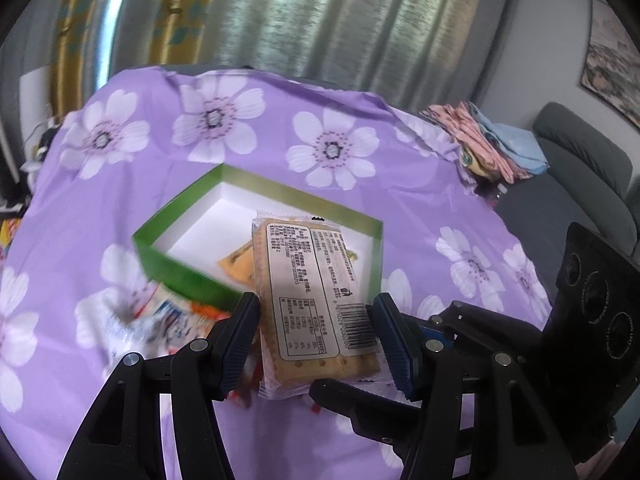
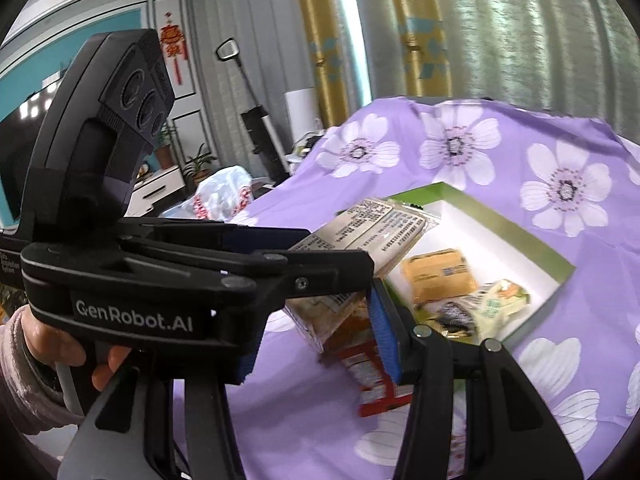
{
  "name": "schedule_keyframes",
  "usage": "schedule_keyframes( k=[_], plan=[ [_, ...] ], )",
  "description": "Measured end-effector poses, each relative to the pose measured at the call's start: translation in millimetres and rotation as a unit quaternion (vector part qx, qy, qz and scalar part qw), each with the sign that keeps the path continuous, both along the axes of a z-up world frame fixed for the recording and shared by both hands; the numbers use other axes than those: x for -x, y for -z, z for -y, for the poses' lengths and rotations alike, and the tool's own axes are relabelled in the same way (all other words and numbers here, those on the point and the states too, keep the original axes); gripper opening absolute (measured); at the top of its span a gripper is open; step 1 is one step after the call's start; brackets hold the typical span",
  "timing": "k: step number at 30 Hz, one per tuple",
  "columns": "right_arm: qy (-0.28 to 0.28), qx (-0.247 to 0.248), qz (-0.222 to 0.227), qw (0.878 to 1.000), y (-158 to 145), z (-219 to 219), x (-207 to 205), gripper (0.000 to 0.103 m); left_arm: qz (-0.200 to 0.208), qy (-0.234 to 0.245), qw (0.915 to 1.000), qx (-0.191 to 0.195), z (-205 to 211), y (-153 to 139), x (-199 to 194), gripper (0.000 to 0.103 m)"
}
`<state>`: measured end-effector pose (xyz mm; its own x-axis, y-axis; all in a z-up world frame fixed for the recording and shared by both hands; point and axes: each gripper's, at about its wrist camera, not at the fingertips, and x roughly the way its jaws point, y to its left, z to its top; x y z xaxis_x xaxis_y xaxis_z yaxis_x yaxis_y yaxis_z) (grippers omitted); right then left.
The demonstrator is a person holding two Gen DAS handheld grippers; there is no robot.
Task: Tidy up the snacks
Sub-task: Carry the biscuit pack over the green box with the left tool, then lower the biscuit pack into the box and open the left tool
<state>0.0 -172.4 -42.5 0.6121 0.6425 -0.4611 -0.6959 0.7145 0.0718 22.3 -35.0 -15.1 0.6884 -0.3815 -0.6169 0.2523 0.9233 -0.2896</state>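
Note:
My left gripper (image 1: 316, 320) is shut on a clear-wrapped cracker packet (image 1: 316, 292) and holds it label up, above the near edge of a green box (image 1: 176, 268) with a white inside. The right wrist view shows that left gripper (image 2: 332, 256) from the side, holding the same packet (image 2: 372, 228) over the box (image 2: 532, 240). An orange packet (image 2: 438, 274) and a pale green one (image 2: 500, 298) lie in the box. Of my right gripper only one blue-padded finger (image 2: 384, 340) shows; the left gripper hides the other.
Loose snack packets lie on the purple flowered cloth (image 1: 360, 112) in front of the box: a white and orange one (image 1: 168, 320) and a red one (image 2: 376, 376). Folded clothes (image 1: 488, 144) sit at the table's far right, beside a grey sofa (image 1: 580, 168).

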Motion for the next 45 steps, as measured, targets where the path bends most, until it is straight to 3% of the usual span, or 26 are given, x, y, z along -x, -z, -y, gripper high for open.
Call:
schedule_keyframes(
  k=[8, 15, 23, 28, 33, 36, 40, 42, 45],
  plan=[
    [0.036, -0.008, -0.012, 0.999, -3, 23, -40, 0.050, -0.018, 0.027, 0.9994, 0.012, 18, 3, -49, 0.059],
    [0.053, -0.009, -0.048, 0.997, 14, 32, -77, 0.050, -0.067, 0.028, 0.9970, 0.027, 22, 30, -87, 0.059],
    [0.066, 0.000, -0.079, 0.995, 33, 32, -102, 0.050, -0.103, 0.021, 0.9943, 0.021, 28, 55, -108, 0.059],
    [0.084, 0.007, -0.089, 0.992, 38, 32, -111, 0.052, -0.099, 0.026, 0.9945, 0.022, 32, 53, -110, 0.059],
    [0.101, 0.009, -0.094, 0.990, 39, 39, -111, 0.052, -0.097, 0.009, 0.9951, 0.016, 21, 47, -104, 0.073],
    [0.115, 0.006, -0.091, 0.989, 38, 47, -103, 0.061, -0.095, -0.007, 0.9953, 0.019, 10, 44, -97, 0.081],
    [0.138, 0.008, -0.083, 0.987, 32, 55, -85, 0.078, -0.092, -0.025, 0.9954, 0.014, -3, 38, -77, 0.082],
    [0.152, 0.012, -0.080, 0.985, 28, 57, -76, 0.083, -0.088, -0.032, 0.9955, 0.008, -7, 36, -65, 0.094],
    [0.169, 0.025, -0.071, 0.983, 21, 59, -60, 0.091, -0.080, -0.038, 0.9960, 0.007, -13, 31, -49, 0.099]
  ],
)
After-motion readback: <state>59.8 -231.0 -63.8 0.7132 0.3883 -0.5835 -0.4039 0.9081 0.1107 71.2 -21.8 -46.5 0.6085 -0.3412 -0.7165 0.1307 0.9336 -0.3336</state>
